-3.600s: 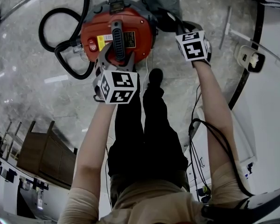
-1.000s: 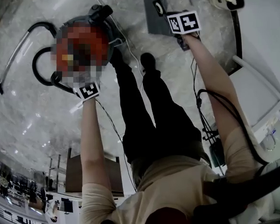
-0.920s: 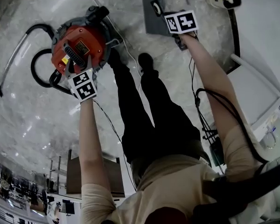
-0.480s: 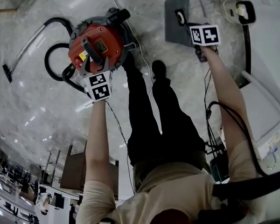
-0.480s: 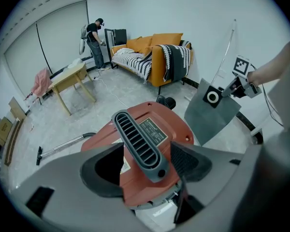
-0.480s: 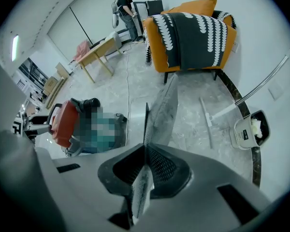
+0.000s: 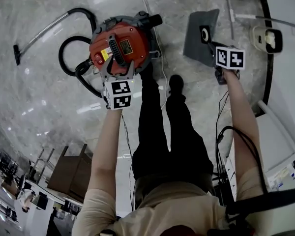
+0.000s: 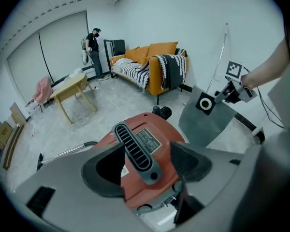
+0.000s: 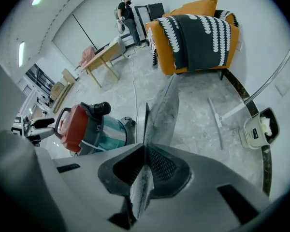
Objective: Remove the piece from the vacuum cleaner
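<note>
The vacuum cleaner (image 7: 119, 48) stands on the marble floor with its red lid and dark ribbed handle (image 8: 135, 151) facing up. My left gripper (image 7: 120, 73) hovers at the lid's near edge. It is open, and the handle shows in the gap between its wide-apart jaws. My right gripper (image 7: 214, 44) is off to the right, shut on the flat grey dust bag (image 7: 200, 36). The bag hangs clear of the vacuum, showing its white-ringed collar (image 8: 205, 103). In the right gripper view the bag (image 9: 162, 110) runs edge-on between the pads of the right gripper (image 9: 144, 170).
A black hose (image 7: 71, 58) and a wand (image 7: 39, 33) curl left of the vacuum. The person's legs (image 7: 176, 82) stand between the grippers. A white device (image 7: 268, 38) and a thin rod (image 7: 229, 14) lie at right. An orange sofa (image 8: 154, 64), a wooden table (image 8: 72, 88) and a person (image 8: 93, 45) are beyond.
The right gripper has carried the grey bag from the vacuum's side out to the right. The left gripper has stayed over the red lid. The head view has shifted.
</note>
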Demonstrator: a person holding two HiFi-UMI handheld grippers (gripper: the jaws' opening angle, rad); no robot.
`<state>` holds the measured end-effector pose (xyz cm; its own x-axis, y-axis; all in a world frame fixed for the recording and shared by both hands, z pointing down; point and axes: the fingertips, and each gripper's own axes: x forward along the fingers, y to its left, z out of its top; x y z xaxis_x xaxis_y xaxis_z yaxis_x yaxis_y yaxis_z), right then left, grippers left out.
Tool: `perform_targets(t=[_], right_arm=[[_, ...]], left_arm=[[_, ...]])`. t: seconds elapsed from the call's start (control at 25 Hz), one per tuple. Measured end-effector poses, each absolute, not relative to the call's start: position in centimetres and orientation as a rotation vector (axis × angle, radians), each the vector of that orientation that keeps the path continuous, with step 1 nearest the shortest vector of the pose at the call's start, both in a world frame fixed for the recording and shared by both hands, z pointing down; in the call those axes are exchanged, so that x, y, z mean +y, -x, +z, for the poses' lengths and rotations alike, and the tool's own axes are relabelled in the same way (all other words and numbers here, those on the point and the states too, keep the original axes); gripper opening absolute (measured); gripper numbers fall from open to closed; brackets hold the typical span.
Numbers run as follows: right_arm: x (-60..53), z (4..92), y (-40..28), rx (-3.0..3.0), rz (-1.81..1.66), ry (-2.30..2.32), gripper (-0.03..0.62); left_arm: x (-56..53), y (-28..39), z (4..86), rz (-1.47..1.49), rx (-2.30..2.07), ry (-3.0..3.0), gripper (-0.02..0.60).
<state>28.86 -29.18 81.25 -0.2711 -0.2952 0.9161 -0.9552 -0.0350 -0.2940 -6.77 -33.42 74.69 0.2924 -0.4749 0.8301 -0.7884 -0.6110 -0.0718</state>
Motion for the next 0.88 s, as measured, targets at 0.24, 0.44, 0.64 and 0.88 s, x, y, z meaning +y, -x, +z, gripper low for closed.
perform_targets(t=[0.24, 0.44, 0.64, 0.88], right_arm=[[-29.6, 80.8, -28.0, -1.694, 1.518, -1.393, 0.026], [-27.6, 79.6, -28.0, -1.711, 1.512, -1.339, 0.026], [-25.3, 78.5, -29.3, -1.751, 1.602, -1.308, 0.026], [-23.7, 80.3, -28.2, -1.714, 1.799, -1.422, 0.028]], left_arm=[[-31.9, 7.4, 74.0, 1.233, -1.199, -2.218, 0.298], [-28.2, 6.4, 74.2, 1.224, -1.205, -2.172, 0.298], [-25.7, 2.3, 73.6, 1.181, -1.155, -2.197, 0.298], [-23.6, 1.4, 76.1, 1.179, -1.017, -2.228, 0.298]])
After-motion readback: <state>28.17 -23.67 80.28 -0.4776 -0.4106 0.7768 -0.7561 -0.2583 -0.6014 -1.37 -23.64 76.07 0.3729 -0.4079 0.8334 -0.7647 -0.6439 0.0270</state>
